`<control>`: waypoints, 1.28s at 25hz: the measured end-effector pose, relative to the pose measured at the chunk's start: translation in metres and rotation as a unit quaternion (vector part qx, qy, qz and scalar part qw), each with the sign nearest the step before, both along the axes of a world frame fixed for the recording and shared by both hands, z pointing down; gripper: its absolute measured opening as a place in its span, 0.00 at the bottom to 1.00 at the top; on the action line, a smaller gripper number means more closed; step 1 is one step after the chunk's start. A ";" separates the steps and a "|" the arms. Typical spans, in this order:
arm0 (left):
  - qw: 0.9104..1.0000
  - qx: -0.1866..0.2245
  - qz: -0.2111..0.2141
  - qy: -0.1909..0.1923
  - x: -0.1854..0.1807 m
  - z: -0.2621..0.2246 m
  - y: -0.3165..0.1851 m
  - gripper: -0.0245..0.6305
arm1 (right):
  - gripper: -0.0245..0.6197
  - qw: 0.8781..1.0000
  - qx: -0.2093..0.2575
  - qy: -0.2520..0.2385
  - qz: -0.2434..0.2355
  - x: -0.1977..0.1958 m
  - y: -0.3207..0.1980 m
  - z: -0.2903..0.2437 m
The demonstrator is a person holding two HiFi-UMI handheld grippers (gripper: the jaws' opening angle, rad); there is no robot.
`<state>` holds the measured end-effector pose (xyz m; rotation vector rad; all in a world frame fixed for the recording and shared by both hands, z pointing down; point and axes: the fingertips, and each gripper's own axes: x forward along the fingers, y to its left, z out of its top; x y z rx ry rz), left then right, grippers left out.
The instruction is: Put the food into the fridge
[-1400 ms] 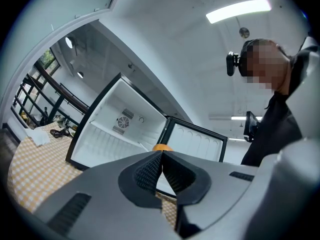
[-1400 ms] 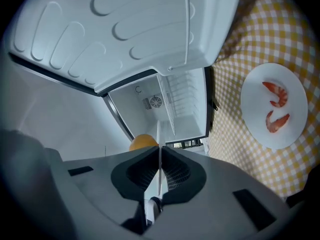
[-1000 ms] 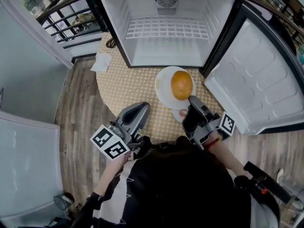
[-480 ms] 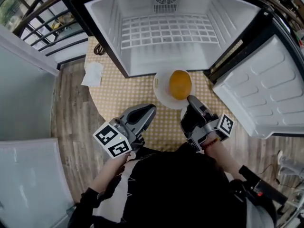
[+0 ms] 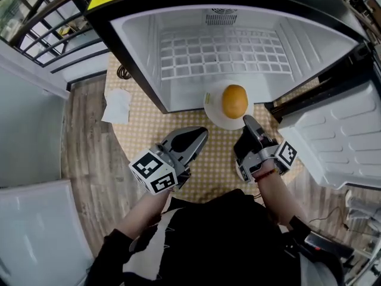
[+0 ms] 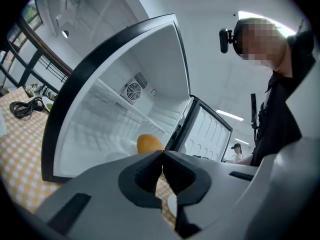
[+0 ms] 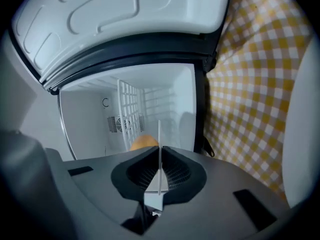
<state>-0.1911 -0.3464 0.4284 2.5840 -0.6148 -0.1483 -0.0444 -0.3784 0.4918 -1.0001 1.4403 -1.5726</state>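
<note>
An orange-brown bun (image 5: 234, 100) lies on a white plate (image 5: 215, 114) at the front edge of the open white fridge (image 5: 220, 46). My right gripper (image 5: 246, 121) is shut on the plate's near rim. In the right gripper view the plate (image 7: 159, 156) shows edge-on as a thin white line between the jaws, with the bun (image 7: 142, 143) behind it and the right gripper (image 7: 160, 150) clamped on it. My left gripper (image 5: 204, 133) hangs shut and empty left of the plate. In its own view, the left gripper (image 6: 162, 154) has its jaws together, the bun (image 6: 148, 143) beyond.
The fridge door (image 5: 339, 142) stands swung open to the right. A yellow checked cloth (image 5: 143, 127) covers the round table under the fridge. A white napkin (image 5: 116, 105) and a dark cable (image 5: 122, 72) lie at the left. A wire shelf (image 5: 223, 52) spans the fridge.
The right gripper has carried the plate with the bun forward to the fridge's opening. The left gripper has moved forward alongside, still shut.
</note>
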 end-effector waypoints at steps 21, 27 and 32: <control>1.000 -0.014 -0.006 0.007 0.024 0.021 -0.034 0.06 | 0.08 0.994 -0.011 0.107 -0.022 -0.018 -0.082 0.014; 1.000 -0.010 0.001 0.001 0.022 0.025 -0.026 0.06 | 0.08 0.989 -0.033 0.142 -0.035 -0.021 -0.096 0.021; 1.000 -0.008 -0.001 0.001 0.018 0.026 -0.022 0.06 | 0.08 0.984 -0.042 0.168 -0.045 -0.020 -0.106 0.024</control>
